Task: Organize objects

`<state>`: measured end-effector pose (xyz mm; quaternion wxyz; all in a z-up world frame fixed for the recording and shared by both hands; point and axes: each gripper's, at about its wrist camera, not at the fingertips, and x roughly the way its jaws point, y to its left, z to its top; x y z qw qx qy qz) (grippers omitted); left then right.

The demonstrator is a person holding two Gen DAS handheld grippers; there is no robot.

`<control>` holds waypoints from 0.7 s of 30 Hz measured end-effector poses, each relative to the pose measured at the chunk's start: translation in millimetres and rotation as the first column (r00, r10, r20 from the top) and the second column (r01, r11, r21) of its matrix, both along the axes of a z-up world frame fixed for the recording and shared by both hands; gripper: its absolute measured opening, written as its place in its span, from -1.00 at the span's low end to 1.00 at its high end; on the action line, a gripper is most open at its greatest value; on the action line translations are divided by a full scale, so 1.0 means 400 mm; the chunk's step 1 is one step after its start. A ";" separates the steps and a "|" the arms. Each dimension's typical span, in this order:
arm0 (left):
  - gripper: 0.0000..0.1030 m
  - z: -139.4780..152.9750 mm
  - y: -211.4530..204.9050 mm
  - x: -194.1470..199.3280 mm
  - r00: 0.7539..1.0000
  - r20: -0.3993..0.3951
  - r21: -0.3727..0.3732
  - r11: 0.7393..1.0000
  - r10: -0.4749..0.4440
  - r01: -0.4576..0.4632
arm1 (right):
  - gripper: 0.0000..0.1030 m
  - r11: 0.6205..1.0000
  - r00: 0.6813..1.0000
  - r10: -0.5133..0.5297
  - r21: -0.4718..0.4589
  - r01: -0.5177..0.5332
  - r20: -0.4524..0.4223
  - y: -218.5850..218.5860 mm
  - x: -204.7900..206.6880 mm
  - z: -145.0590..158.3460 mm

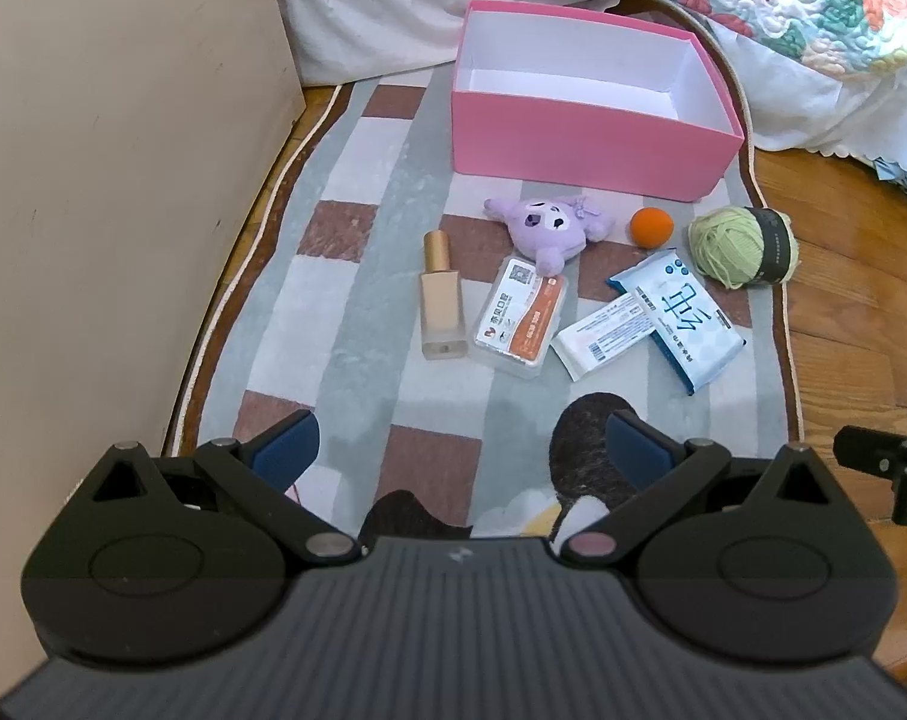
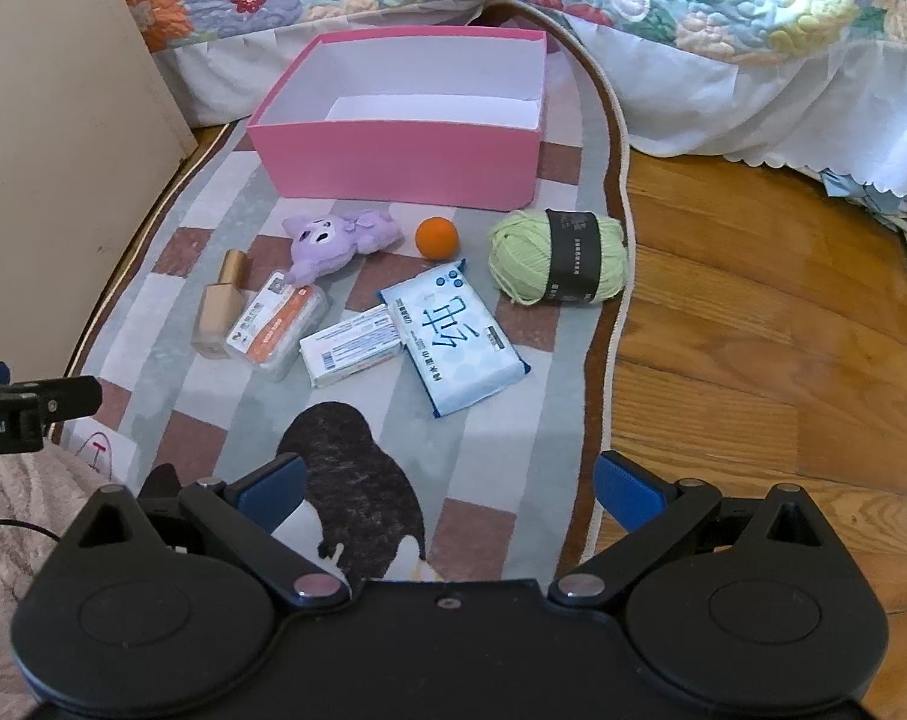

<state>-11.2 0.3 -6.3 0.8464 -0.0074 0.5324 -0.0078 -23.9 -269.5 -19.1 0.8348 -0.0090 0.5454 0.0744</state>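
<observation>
Both my grippers, left gripper [image 1: 462, 441] and right gripper [image 2: 447, 489], hover with jaws spread, empty. Pink box [image 1: 585, 147] sits empty at far end of rug [image 1: 357, 312]; items lie just near of it. Risks: orange ball [image 2: 436, 237] rolling off, wipes pack [image 2: 453, 339] dragging the overlapped white carton [image 2: 352, 345].

Checkered rug [image 1: 357, 312] on wood floor [image 2: 753, 330]: pink box [image 1: 579, 147], toys, packets.

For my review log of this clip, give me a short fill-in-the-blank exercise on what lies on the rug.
1. The pink box holds ____ so far.
2. The orange ball lies between the purple plush toy and the ____.
3. The wet wipes pack partly overlaps the white ____.
4. Both the left gripper and right gripper are ____.

Missing words: nothing; green yarn; carton; open
</observation>
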 end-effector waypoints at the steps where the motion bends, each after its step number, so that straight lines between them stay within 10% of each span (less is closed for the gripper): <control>1: 1.00 0.001 0.000 0.000 1.000 0.001 0.000 1.000 -0.001 0.001 | 1.00 1.000 1.000 -0.001 -0.003 0.001 0.001 -0.001 0.000 0.000; 21: 0.98 0.034 -0.052 -0.008 0.996 0.024 -0.002 0.996 -0.085 0.085 | 1.00 0.997 0.998 0.042 -0.068 -0.038 0.047 0.006 -0.002 -0.005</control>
